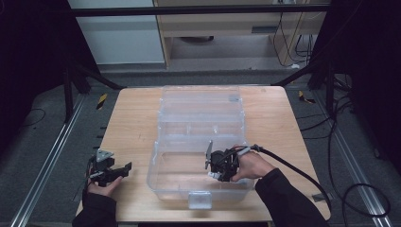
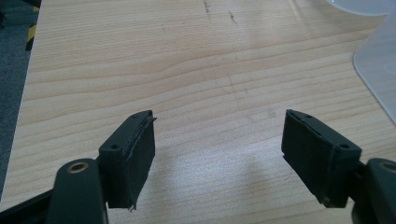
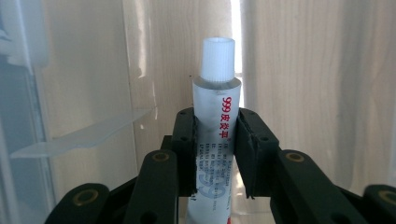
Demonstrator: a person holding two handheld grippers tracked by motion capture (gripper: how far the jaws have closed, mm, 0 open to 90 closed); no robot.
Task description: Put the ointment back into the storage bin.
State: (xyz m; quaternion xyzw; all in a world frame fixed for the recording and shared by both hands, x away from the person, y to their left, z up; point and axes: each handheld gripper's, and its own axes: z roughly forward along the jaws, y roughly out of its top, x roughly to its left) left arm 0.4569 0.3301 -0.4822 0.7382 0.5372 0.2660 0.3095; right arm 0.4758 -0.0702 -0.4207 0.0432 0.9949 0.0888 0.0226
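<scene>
Light wooden table [image 1: 127, 123] on grey floor [image 1: 38, 137], black frame bars, cables at right [image 1: 331, 127], pale cabinet [image 1: 120, 40] behind.

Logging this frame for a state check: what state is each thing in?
Left hand-held gripper: open, holding nothing, over the table.
Right hand-held gripper: shut on the tube.
Tube: capped, gripped around its body.
Clear plastic box: lid open.
</scene>
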